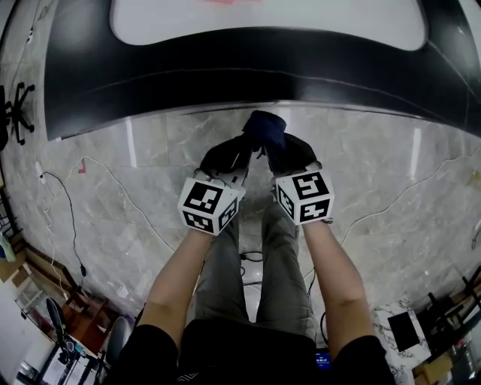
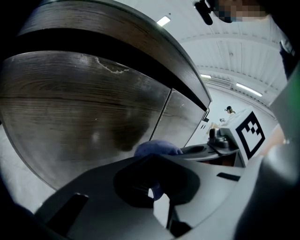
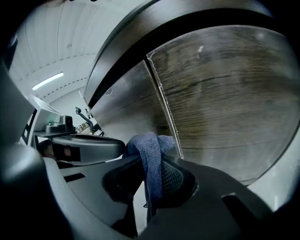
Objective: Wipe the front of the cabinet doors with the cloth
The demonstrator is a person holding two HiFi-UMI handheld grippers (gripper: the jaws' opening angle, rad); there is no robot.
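Left gripper [image 2: 156, 186] and right gripper [image 3: 151, 180] both pinch the bunched blue cloth [image 3: 149, 145], held by the seam [image 3: 161, 98] between the cabinet doors [image 2: 79, 108]; wiping seems about to start; the next move calls for pressing the cloth on and sweeping sideways.

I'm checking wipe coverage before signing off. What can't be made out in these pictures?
- Door fronts, head view: hidden under the cabinet top.
- Whether the cloth touches the doors: in both gripper views the cloth's own bunch covers that spot.
- Doors' lower middle: covered by the left gripper and right gripper bodies.
- Dark patches on the doors, left gripper view: too blurred to tell dirt from shadow.
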